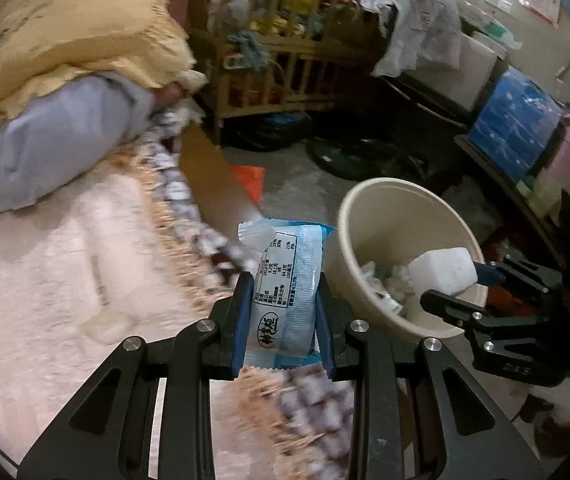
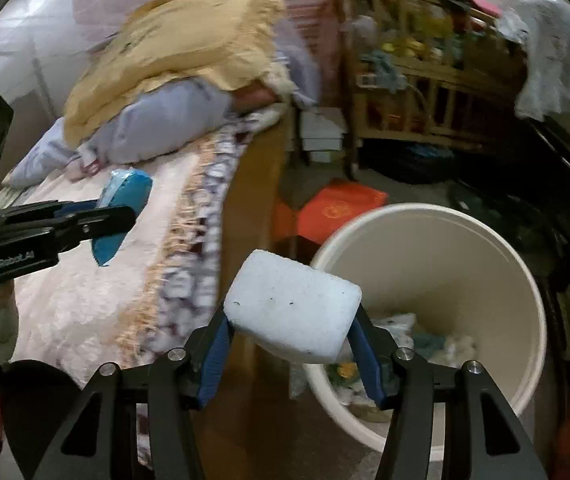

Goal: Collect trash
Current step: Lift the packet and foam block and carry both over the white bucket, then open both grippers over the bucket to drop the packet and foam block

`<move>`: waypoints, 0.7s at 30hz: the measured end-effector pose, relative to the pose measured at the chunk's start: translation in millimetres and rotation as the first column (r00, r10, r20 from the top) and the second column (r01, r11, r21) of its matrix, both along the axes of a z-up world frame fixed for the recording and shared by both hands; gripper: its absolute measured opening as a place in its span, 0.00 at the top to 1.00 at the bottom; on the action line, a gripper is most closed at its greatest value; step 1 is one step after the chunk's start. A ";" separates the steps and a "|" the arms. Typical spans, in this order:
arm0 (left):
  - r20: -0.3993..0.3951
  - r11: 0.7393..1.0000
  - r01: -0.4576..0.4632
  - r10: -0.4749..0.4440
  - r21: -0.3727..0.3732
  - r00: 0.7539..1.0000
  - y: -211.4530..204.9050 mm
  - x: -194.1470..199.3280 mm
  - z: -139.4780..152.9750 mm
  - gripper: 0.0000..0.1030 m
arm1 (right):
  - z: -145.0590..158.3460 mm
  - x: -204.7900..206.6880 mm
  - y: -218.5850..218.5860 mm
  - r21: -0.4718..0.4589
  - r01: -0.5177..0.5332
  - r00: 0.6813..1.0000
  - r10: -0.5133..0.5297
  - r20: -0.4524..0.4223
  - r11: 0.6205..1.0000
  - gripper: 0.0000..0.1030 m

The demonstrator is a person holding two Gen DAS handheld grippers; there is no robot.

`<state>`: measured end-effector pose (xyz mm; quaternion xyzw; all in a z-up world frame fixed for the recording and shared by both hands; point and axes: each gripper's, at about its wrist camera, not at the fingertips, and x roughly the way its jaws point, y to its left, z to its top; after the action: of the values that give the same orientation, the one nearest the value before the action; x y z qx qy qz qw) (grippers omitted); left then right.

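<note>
**Both grippers loaded, at the bucket by the bed**

Left wrist view: left gripper point(image 1: 283, 312) clenched on a blue-and-white snack wrapper point(image 1: 285, 280), blue pads pressing both its sides; printed label faces the camera; wrapper held above the fringed edge of the pink bedspread point(image 1: 65, 260), just left of the cream bucket point(image 1: 385, 216); bucket stands on the floor beside the bed, crumpled scraps in its bottom; right gripper point(image 1: 461, 284) enters from the right edge, carrying a white foam block point(image 1: 443, 270) over the bucket's near rim; yellow pillow point(image 1: 69, 28) lies on a grey one at the bed's head; wooden crib point(image 1: 281, 48) behind, cluttered.

Right wrist view: right gripper point(image 2: 291, 332) grasping the white foam block point(image 2: 293, 312), pads on its two ends; block sits at the bucket's point(image 2: 445, 248) left rim, partly over the opening; trash scraps visible inside; left gripper point(image 2: 97, 216) at the left edge, gripping the wrapper point(image 2: 125, 196) over the bedspread point(image 2: 77, 312); orange bag point(image 2: 341, 212) on the floor beyond the bucket; background blurred.
</note>
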<state>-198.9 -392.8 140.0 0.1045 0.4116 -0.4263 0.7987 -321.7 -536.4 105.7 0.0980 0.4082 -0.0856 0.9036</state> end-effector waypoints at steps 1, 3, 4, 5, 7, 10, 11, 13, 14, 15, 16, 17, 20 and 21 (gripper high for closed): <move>-0.004 1.000 0.010 -0.010 -0.001 1.000 -6.1 -2.9 -0.3 0.74 | -0.6 -3.0 -5.1 0.003 0.014 1.000 -0.014 -0.001 1.000 0.48; -0.018 0.999 0.037 -0.037 -0.006 0.999 -20.9 -9.3 -1.5 0.74 | -3.4 -10.1 -18.1 0.009 0.047 0.999 -0.047 -0.006 0.999 0.48; -0.026 0.999 0.052 -0.052 -0.008 0.998 -28.0 -12.7 -2.0 0.74 | -4.2 -11.7 -22.3 0.009 0.059 0.998 -0.059 -0.009 0.998 0.48; -0.031 0.998 0.062 -0.063 -0.008 0.998 -32.9 -15.2 -2.9 0.74 | -5.4 -14.1 -26.9 0.011 0.071 0.997 -0.071 -0.012 0.997 0.48; -0.039 0.996 0.085 -0.085 -0.006 0.996 -45.8 -21.2 -4.4 0.74 | -7.7 -17.6 -37.1 0.019 0.094 0.995 -0.094 -0.016 0.995 0.48; -0.063 0.994 0.110 -0.110 -0.010 0.992 -61.5 -25.7 -7.3 0.74 | -10.3 -21.9 -48.6 0.020 0.123 0.992 -0.122 -0.026 0.992 0.48; -0.072 0.993 0.117 -0.117 -0.011 0.990 -66.8 -27.7 -8.9 0.74 | -11.8 -24.1 -53.5 0.021 0.133 0.991 -0.133 -0.029 0.991 0.48; -0.079 0.992 0.125 -0.125 -0.009 0.989 -74.2 -30.3 -11.4 0.74 | -14.5 -25.8 -60.1 0.027 0.148 0.988 -0.147 -0.035 0.989 0.48; -0.085 0.991 0.130 -0.131 -0.010 0.988 -78.1 -31.0 -12.9 0.74 | -16.2 -26.5 -63.2 0.028 0.156 0.987 -0.155 -0.040 0.987 0.48; -0.094 0.991 0.135 -0.135 -0.012 0.986 -81.7 -31.3 -14.4 0.74 | -18.0 -27.4 -66.7 0.028 0.165 0.986 -0.163 -0.045 0.986 0.48; -0.104 0.991 0.134 -0.135 -0.015 0.985 -84.7 -31.0 -15.8 0.74 | -19.1 -27.3 -68.6 0.028 0.173 0.984 -0.171 -0.049 0.985 0.48; -0.114 0.991 0.132 -0.133 -0.021 0.984 -87.9 -29.8 -17.2 0.74 | -20.3 -27.6 -71.0 0.030 0.180 0.983 -0.178 -0.052 0.983 0.48; -0.140 0.990 0.135 -0.139 -0.039 0.980 -97.7 -27.6 -21.7 0.74 | -22.9 -27.6 -79.4 0.035 0.198 0.979 -0.196 -0.055 0.980 0.48; -0.145 0.990 0.136 -0.140 -0.043 0.979 -100.4 -27.7 -23.2 0.74 | -23.2 -27.0 -81.6 0.033 0.204 0.978 -0.202 -0.055 0.978 0.46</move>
<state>-226.5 -493.2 116.8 0.0878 0.4544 -0.4940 0.7361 -348.7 -618.0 82.6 0.1542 0.4205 -0.1720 0.8774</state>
